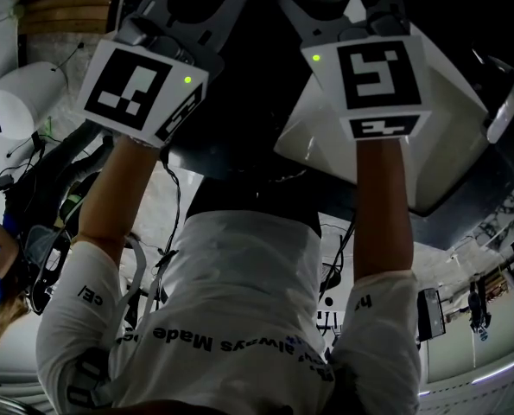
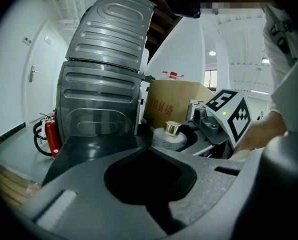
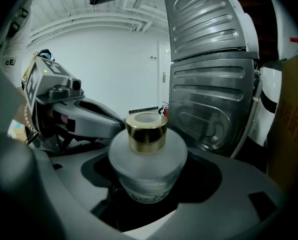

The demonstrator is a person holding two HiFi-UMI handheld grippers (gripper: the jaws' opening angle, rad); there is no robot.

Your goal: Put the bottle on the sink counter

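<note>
A frosted round bottle with a gold cap sits upright between the jaws of my right gripper, which is shut on its lower body. The left gripper view also shows the bottle, held in the right gripper just ahead and to the right. My left gripper is shut, with only a dark empty hollow between its jaws. In the head view both marker cubes are raised close to the camera, side by side. No sink counter shows in any view.
A tall grey ribbed metal panel stands close in front, also seen in the right gripper view. Beside it are a cardboard box and a red fire extinguisher. The person's white shirt fills the head view.
</note>
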